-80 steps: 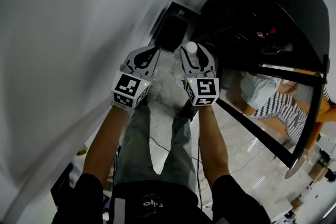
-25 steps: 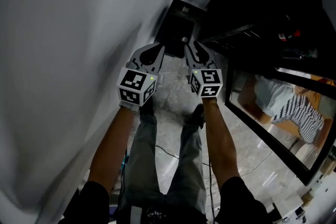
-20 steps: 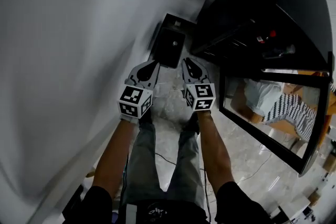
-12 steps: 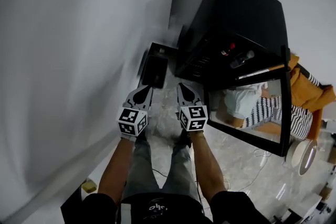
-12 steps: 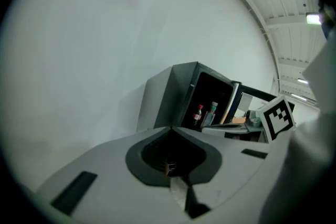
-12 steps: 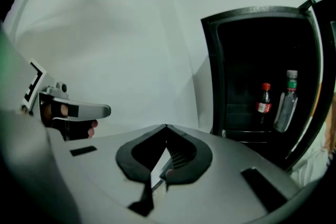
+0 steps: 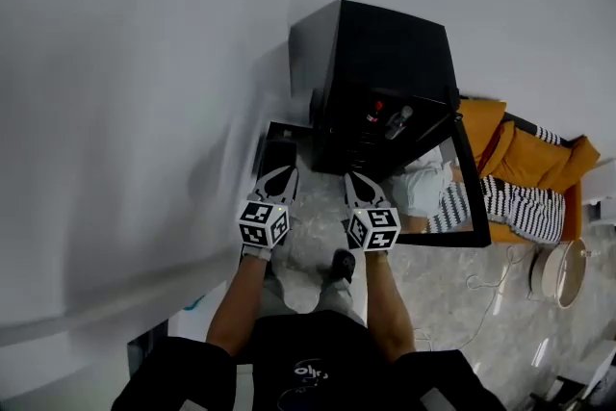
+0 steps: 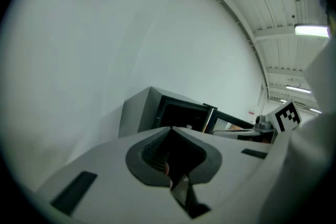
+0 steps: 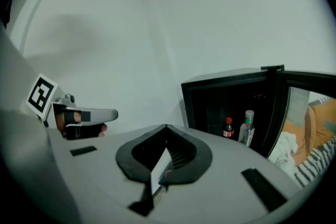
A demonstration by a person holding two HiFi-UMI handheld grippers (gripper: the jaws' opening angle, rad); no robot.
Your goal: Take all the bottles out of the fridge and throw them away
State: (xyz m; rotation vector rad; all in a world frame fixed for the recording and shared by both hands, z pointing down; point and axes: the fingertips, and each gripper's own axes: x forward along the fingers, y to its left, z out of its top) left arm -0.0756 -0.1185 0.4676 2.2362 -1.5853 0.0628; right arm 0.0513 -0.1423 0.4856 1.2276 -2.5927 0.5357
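Since neither one is carrying anything, both sets of jaws are pinched fully together: the left gripper (image 7: 282, 174) and the right gripper (image 7: 355, 181) sit side by side at arm's length, tips aimed toward the fridge (image 7: 385, 43). My read is they're lined up for another reach, and one will have to spread its jaws first.

Past the tips, low on the floor and tucked against the wall just left of the fridge, is a black box (image 7: 279, 141). It's probably the bin, which would explain standing right here between it and the fridge, but its inside is too dark to check.

The door (image 7: 478, 207) hangs wide open to the right, so the shelf is reachable. Two things are left on it, standing upright and close together: a small red-capped bottle (image 9: 228, 128) and a taller clear bottle (image 9: 246, 128). So the job isn't finished.

Hard to make out: everything else inside the fridge is just black, so no idea if more bottles hide on other shelves. The door's glass shows only reflections.
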